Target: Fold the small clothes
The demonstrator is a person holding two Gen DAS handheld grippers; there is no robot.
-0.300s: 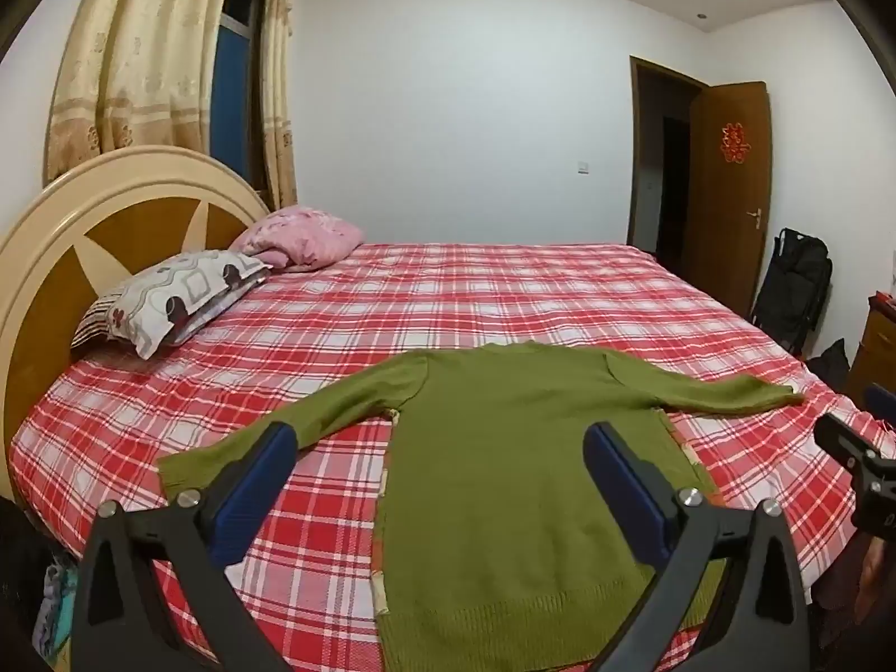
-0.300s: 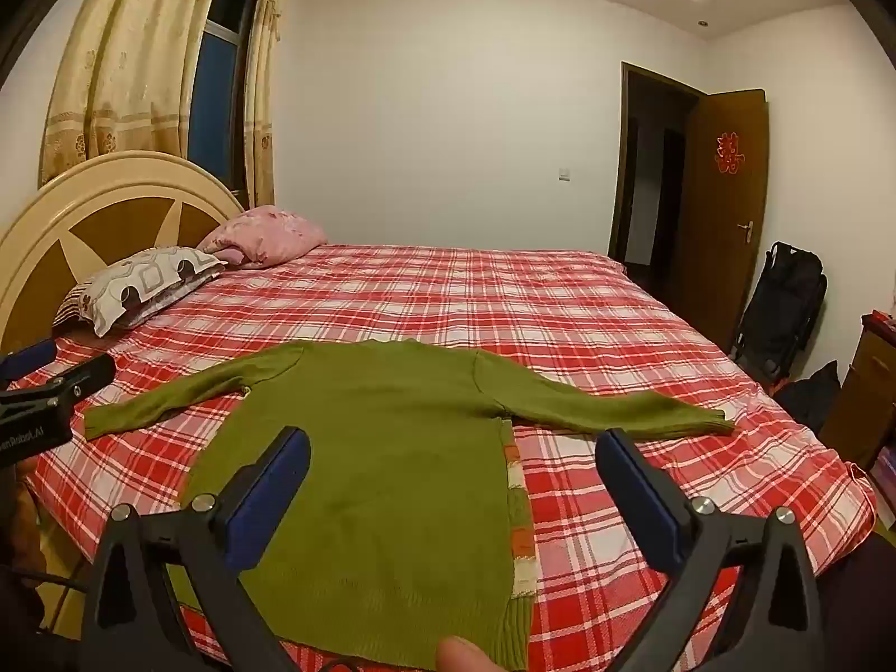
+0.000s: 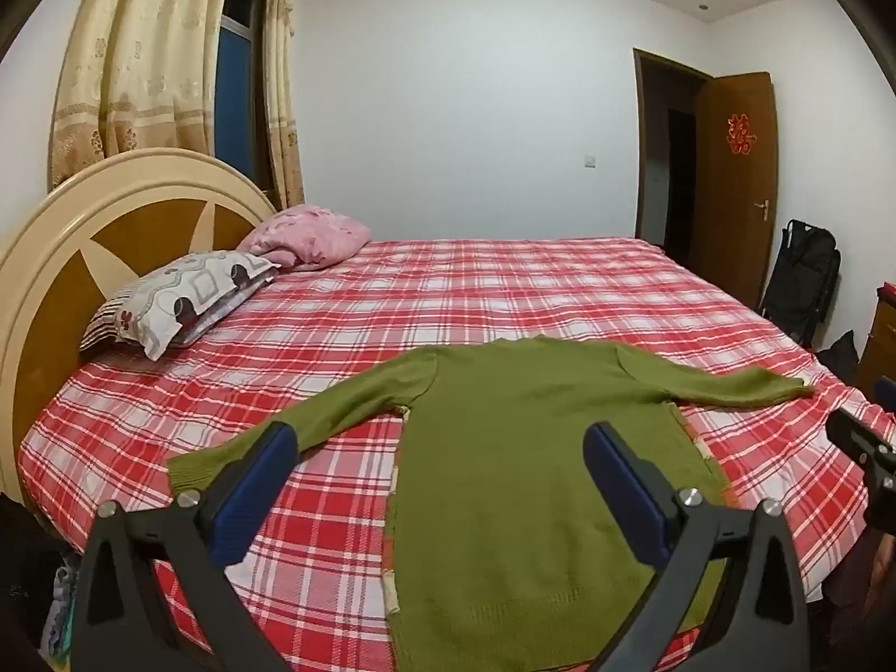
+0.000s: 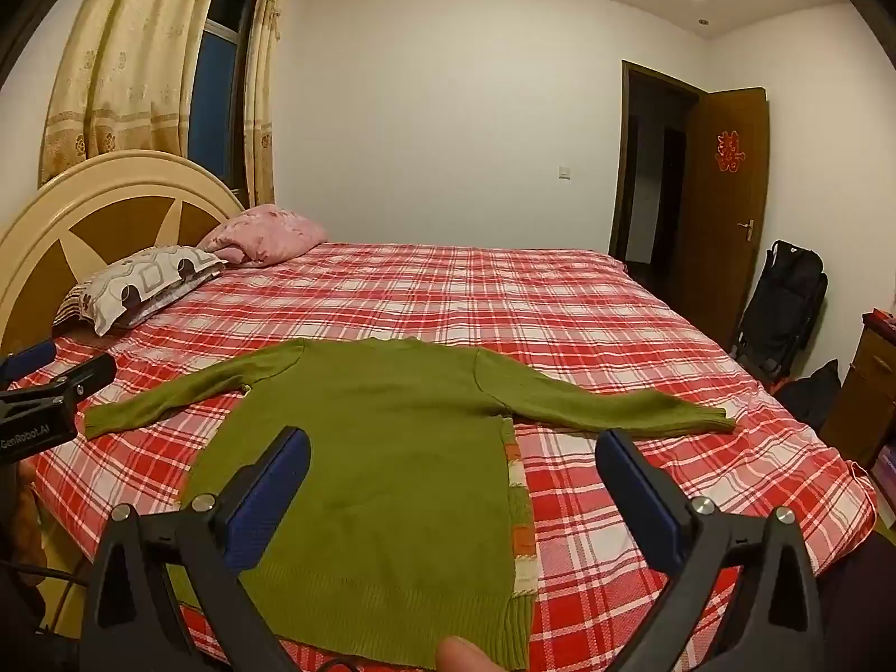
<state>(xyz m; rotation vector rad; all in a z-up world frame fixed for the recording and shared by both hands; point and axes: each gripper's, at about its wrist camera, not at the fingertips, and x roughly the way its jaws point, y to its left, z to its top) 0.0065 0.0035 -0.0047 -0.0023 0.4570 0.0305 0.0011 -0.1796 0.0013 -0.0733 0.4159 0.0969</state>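
— Hovering with both tools spread wide, nothing between the pads: left gripper (image 3: 437,448) above the near left half of the green sweater (image 3: 532,476), right gripper (image 4: 453,453) above its near right half.

— Why empty?

— Probably lined up to start a fold; no cloth pinched yet.

— And the garment?

— Lying flat just ahead of both tools on the plaid bedsheet (image 4: 616,308), hem nearest, neckline farthest, sleeves stretched out to either side. Likely spread that way so each sleeve end sits within reach of its own tool.

— Beyond that?

— Farther ahead and left, a patterned pillow (image 3: 179,297) and pink pillow (image 3: 308,232) against the headboard (image 3: 112,213), well clear of the fold area.
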